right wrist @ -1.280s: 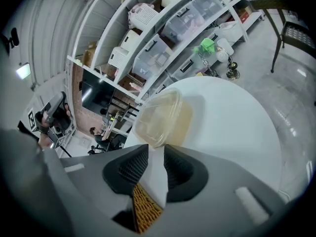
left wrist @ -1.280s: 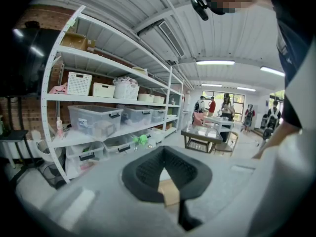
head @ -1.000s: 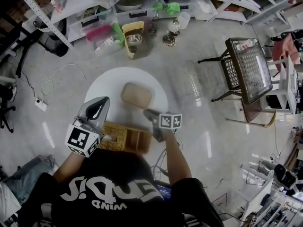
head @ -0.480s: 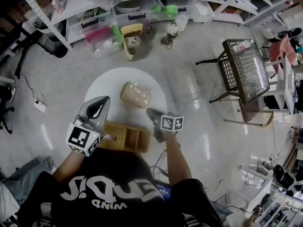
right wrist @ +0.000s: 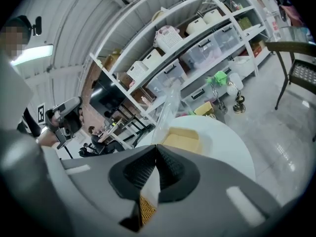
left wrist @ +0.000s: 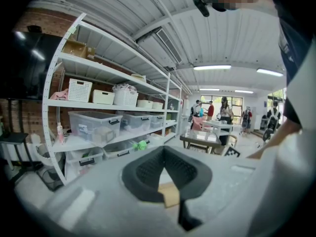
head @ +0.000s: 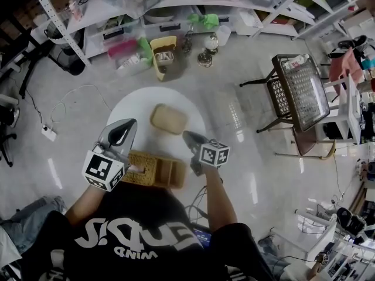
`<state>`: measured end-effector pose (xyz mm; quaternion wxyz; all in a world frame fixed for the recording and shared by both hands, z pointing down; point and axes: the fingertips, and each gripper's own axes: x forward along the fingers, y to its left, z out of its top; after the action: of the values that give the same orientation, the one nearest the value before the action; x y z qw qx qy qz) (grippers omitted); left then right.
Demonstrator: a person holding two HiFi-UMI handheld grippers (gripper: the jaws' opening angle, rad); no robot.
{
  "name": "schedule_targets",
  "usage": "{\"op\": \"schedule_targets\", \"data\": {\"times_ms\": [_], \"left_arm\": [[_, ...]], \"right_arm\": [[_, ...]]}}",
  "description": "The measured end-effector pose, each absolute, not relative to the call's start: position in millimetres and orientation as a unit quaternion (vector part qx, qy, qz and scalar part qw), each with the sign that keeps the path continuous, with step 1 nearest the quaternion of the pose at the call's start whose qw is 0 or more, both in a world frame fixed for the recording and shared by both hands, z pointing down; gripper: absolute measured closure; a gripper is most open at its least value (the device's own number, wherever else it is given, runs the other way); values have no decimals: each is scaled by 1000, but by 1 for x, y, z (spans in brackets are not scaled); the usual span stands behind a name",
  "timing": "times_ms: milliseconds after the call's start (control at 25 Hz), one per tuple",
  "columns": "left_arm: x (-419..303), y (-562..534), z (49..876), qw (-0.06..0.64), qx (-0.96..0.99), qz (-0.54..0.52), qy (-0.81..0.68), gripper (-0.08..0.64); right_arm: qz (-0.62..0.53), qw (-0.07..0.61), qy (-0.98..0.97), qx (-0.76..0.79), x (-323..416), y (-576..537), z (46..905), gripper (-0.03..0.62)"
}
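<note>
Clear lid (right wrist: 166,108) sits pinched by the right gripper (right wrist: 157,146) near the tan container (right wrist: 181,141).

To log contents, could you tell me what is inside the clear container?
The clear container holds a pale yellow block; its lid, pinched by the right gripper, is raised. Beneath the block is hidden.

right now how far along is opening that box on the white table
Done: the beige box is open, its clear lid tilted up off it. In hand: the right tool is shut on that lid's edge. To do: the lid is not set down; the left tool, shut and empty, hangs beside the wicker basket.
</note>
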<state>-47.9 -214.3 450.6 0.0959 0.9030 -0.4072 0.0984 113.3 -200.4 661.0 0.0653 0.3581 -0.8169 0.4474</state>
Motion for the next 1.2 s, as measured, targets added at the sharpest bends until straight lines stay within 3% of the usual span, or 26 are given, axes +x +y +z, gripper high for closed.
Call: {"op": "schedule_targets", "data": {"times_ms": [1200], "left_arm": [[-63, -171, 403, 62, 918, 53, -388, 558]], "right_arm": [[179, 6, -852, 492, 108, -147, 432, 591]]}}
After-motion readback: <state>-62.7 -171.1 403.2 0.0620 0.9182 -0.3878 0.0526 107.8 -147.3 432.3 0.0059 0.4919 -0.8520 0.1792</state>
